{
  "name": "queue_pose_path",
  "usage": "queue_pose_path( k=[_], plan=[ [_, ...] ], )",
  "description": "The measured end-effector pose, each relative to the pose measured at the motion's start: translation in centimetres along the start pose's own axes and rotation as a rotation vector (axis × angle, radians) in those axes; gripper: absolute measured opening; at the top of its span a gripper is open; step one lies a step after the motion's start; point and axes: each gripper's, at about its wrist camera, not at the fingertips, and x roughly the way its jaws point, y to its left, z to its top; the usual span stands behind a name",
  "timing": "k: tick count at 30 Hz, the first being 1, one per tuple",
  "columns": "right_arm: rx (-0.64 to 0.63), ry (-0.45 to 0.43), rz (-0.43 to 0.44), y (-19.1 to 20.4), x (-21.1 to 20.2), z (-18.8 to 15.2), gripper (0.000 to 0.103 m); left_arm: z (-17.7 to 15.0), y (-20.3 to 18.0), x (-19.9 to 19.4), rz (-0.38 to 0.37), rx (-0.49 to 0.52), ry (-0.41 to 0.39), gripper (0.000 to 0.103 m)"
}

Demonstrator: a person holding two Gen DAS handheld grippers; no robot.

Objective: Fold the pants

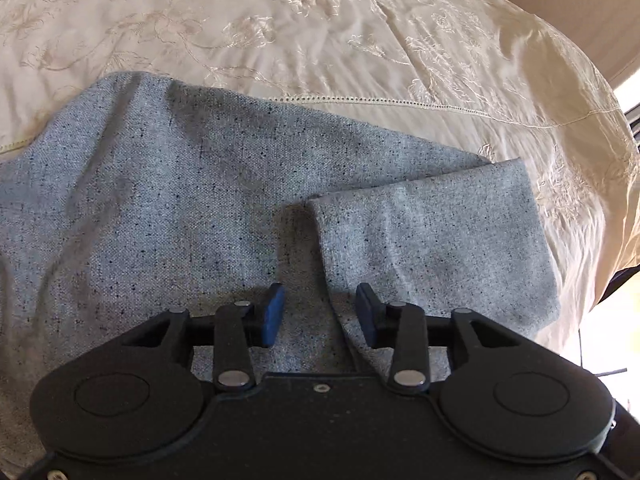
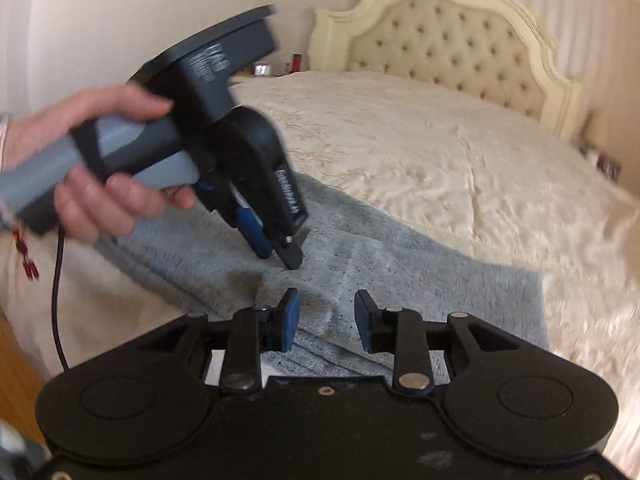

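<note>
Gray pants [image 1: 168,208] lie partly folded on the cream bed [image 1: 360,40] near its foot edge, a folded leg end [image 1: 432,236] stacked on top; their long axis seems to run across the bed, well short of the headboard [image 2: 448,40]. Left gripper [image 1: 320,312], released with nothing between its blue pads [image 1: 272,312], points steeply down just over the cloth beside that flap's edge and looks nearer. Right gripper [image 2: 327,320], also released and empty, hovers low over the near fold; open bedspread beyond leaves room.
</note>
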Motion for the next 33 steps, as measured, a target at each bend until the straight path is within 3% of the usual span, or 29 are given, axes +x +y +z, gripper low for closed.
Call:
queue_pose_path(
  k=[3, 5, 10, 14, 18, 21, 22, 23, 24, 26, 28, 30, 33],
  plan=[
    [-0.266, -0.018, -0.084, 3.9, 0.5, -0.6, 0.035, 0.2, -0.4, 0.3, -0.022, 0.005, 0.016, 0.052],
    [-0.374, -0.023, -0.107, 5.4, 1.1, -1.1, 0.035, 0.3, -0.5, 0.5, -0.015, 0.014, 0.019, 0.052],
    [-0.454, 0.018, -0.099, 6.4, 2.2, -1.4, 0.036, 0.3, -0.3, 0.4, -0.032, 0.003, 0.012, 0.052],
    [-0.364, 0.038, -0.034, 5.6, 2.4, -0.8, 0.037, 0.2, 0.1, 0.1, -0.035, -0.001, 0.017, 0.052],
    [-0.315, 0.058, -0.1, 4.3, 4.2, -0.7, 0.037, 0.1, 0.2, -0.3, -0.04, -0.011, 0.012, 0.052],
    [-0.155, 0.075, -0.116, 1.6, 5.0, 0.0, 0.034, 0.1, 0.4, -0.6, -0.045, -0.016, 0.009, 0.052],
    [-0.082, 0.083, -0.087, 0.6, 5.0, 0.2, 0.029, 0.1, 0.5, -0.6, -0.047, -0.021, 0.007, 0.052],
    [-0.011, 0.089, -0.048, -0.4, 5.0, 0.4, 0.013, 0.1, 0.6, -0.6, -0.052, -0.025, 0.005, 0.052],
    [0.064, 0.098, -0.011, -1.5, 5.0, 0.5, 0.01, 0.1, 0.7, -0.6, -0.055, -0.029, 0.004, 0.052],
    [0.161, 0.093, 0.025, -2.9, 4.9, 0.4, 0.012, 0.3, 0.7, -0.3, -0.055, -0.044, 0.007, 0.052],
    [0.177, 0.088, 0.066, -3.4, 4.7, 0.2, 0.02, 0.4, 0.7, 0.0, -0.065, -0.054, 0.01, 0.052],
    [0.122, 0.093, 0.1, -3.2, 4.1, -0.3, 0.029, 0.6, 0.4, 0.4, -0.089, -0.054, 0.018, 0.053],
    [0.034, 0.068, 0.097, -2.0, 3.1, -0.7, 0.034, 0.7, 0.0, 0.8, -0.11, -0.067, 0.032, 0.058]
  ],
)
